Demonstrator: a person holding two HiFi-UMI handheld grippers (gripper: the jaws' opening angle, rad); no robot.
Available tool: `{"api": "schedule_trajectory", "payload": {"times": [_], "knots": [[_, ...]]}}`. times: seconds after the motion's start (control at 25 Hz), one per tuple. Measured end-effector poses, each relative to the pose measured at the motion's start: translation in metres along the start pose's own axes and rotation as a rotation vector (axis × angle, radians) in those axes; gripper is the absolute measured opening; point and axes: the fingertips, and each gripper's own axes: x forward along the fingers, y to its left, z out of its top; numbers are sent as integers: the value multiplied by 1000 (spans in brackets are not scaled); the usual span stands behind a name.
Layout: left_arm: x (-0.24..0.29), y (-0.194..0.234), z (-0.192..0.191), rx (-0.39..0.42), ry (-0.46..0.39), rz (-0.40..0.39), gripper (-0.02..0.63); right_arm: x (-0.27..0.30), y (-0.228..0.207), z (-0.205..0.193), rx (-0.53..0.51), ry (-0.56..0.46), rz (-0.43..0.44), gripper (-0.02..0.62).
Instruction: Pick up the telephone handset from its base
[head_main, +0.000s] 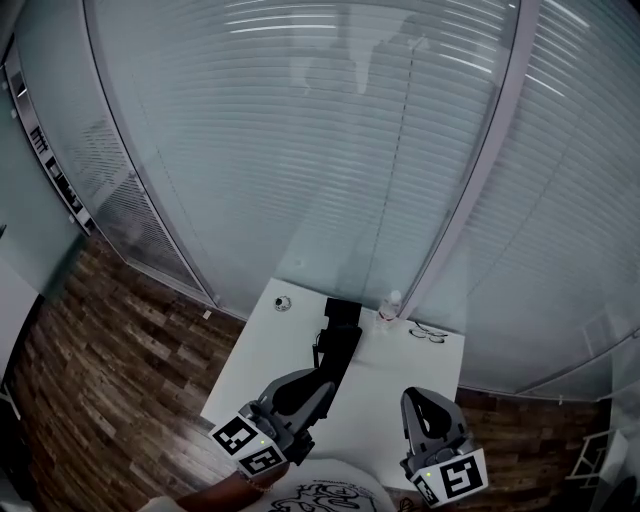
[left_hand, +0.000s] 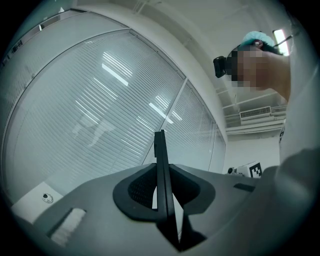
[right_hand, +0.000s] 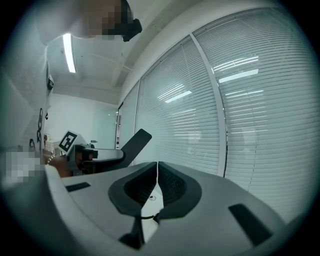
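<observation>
The left gripper (left_hand: 161, 186) is gripping a thin black slab edge-on. Its fingers (left_hand: 140, 192) are standing only a narrow way apart, with their dark ribbed pads pressing on either flat face of the slab. This slab is looking like the telephone handset (left_hand: 160, 160), though so little of it is showing here that I cannot be certain. It is rising upright out of the jaws, smooth and matte, with a squared top. In the right gripper view the same handset (right_hand: 132, 145) is sticking up at a slant from the left gripper (right_hand: 85, 155), showing a broad, flat face with rounded corners.

The right gripper (right_hand: 157, 180) is holding nothing. Its fingers (right_hand: 172, 187) are sitting together, tips touching, leaving only a hairline slit between the textured black pads, which are set in a smooth grey moulded shell.

From the head view, the left gripper (head_main: 312, 385) is hovering over the near part of the white table (head_main: 270, 350), and the handset (head_main: 340, 345) is reaching forward from it toward a black rectangular block, probably the base (head_main: 342, 312), which is lying just beyond. The right gripper (head_main: 425, 400) is hanging well apart, over the table's near right side. A small round fitting (head_main: 283, 303), a clear bottle (head_main: 390, 306) and a pair of spectacles (head_main: 428, 334) are resting along the far edge, before a glass wall (head_main: 300, 150) backed by slatted blinds. Plank flooring (head_main: 110, 340) is showing to the left.
</observation>
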Motion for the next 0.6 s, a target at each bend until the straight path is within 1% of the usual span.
{"api": "schedule_trajectory", "payload": {"times": [0.24,0.6], "knots": [[-6,-6,4,4,-6,-9,67,-8,6,2,-6,5,-2,8],[1,2,1,0,3,-5,67,0,7,-2,-8,17,0,8]]}}
